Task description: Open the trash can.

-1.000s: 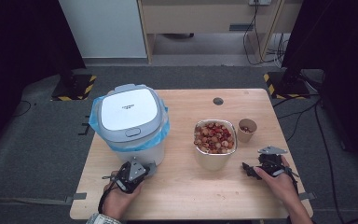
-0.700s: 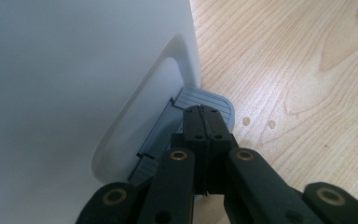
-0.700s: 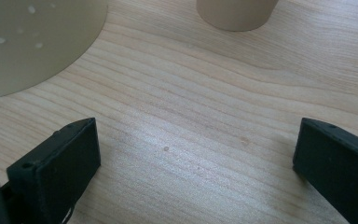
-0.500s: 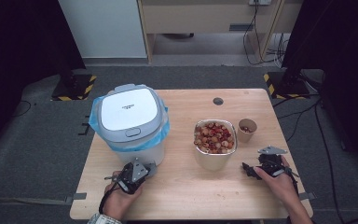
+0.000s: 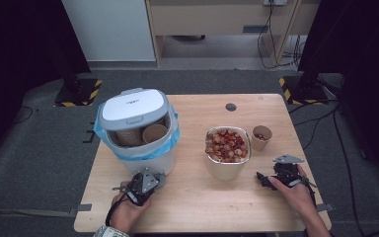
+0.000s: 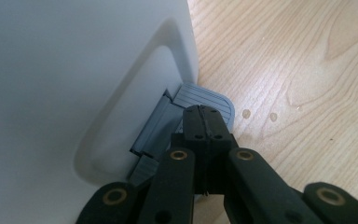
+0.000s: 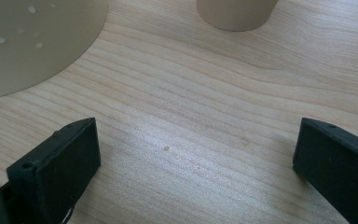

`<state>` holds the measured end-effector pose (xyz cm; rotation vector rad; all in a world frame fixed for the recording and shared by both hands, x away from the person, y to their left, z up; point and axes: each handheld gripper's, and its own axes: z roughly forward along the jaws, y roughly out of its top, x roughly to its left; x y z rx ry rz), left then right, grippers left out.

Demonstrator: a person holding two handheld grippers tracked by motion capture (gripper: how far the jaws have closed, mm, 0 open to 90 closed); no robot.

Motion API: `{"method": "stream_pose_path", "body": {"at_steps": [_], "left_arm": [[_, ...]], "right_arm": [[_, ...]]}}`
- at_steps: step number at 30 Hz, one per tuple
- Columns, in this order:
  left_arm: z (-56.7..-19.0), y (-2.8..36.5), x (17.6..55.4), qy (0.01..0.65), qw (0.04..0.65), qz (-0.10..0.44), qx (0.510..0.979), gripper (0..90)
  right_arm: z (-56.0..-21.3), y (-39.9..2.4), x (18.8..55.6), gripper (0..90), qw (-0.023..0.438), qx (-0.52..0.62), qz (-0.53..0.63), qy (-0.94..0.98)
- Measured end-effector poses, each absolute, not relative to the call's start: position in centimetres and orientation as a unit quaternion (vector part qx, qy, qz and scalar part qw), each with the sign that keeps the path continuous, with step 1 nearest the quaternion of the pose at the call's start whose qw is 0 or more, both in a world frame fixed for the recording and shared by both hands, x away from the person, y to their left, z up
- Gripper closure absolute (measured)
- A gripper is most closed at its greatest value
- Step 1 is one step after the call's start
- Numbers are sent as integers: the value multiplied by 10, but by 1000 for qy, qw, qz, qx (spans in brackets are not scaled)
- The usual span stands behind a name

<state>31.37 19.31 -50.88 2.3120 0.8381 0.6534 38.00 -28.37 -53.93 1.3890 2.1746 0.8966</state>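
The bin stands near the bench's left edge, the bowl at mid-bench, the small cup just beside it toward the right edge.

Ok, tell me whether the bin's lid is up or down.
Up: the bin's lid is raised, with paper cups visible inside.
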Motion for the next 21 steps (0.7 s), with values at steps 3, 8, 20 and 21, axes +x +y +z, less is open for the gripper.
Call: {"method": "stream_pose_path", "body": {"at_steps": [3,8,20,21], "left_arm": [[-511,191,314,312,286,245,872,898],[-513,191,315,312,283,243,874,898],[-513,191,315,314,286,242,873,898],[-513,191,315,314,286,241,873,898]], "right_arm": [[-539,-284,380,8,204,497,321,780],[-539,-284,380,7,204,498,321,780],[-538,-284,381,46,204,498,324,778],[-538,-285,381,44,204,496,326,779]]}}
